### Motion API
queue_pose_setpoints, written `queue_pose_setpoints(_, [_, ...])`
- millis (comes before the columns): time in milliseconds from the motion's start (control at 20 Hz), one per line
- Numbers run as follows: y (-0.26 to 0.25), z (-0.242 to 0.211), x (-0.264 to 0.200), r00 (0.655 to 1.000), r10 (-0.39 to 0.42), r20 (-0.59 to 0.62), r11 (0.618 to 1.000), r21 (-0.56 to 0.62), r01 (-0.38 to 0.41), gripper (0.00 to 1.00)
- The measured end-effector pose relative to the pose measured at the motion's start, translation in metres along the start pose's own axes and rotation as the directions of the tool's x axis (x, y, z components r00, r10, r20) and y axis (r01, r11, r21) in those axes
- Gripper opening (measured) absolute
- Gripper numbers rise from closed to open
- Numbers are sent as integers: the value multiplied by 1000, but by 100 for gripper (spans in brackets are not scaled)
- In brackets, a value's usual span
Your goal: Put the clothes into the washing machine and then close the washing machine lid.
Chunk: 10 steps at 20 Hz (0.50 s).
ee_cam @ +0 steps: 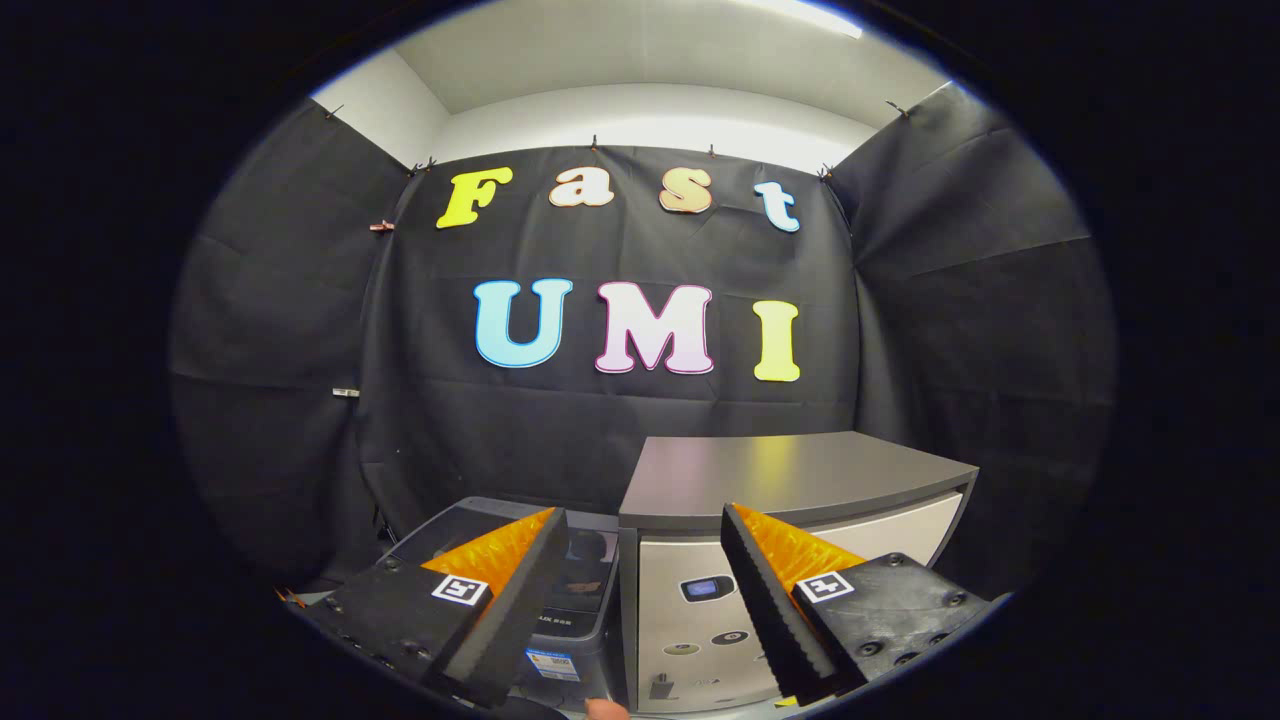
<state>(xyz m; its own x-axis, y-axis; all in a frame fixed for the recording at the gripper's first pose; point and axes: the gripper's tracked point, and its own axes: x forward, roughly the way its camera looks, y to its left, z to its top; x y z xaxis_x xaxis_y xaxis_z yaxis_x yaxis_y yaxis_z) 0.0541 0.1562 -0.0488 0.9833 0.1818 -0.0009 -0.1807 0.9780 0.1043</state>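
Low in the frame, your tool [640, 600] has its fingers spread apart with nothing between them. Beyond them, lower centre to right, stands the washing machine [790, 520], its flat grey lid [790, 470] down. Lower left, beside it and behind the left finger, sits a dark bin [585, 580].

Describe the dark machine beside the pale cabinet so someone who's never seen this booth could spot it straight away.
Start at the pale box-shaped cabinet with a flat grey top against the black cloth wall. Pressed against its side stands a lower dark grey washing machine with a glossy black lid, lying partly behind one finger of the open tool, which holds nothing. Unlike the cabinet, it is dark, shorter and shiny-topped.
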Motion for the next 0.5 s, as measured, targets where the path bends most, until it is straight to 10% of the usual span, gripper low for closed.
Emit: queue_pose_setpoints(500, [4,1,0,1000,9,2,1000,-2,-9,96])
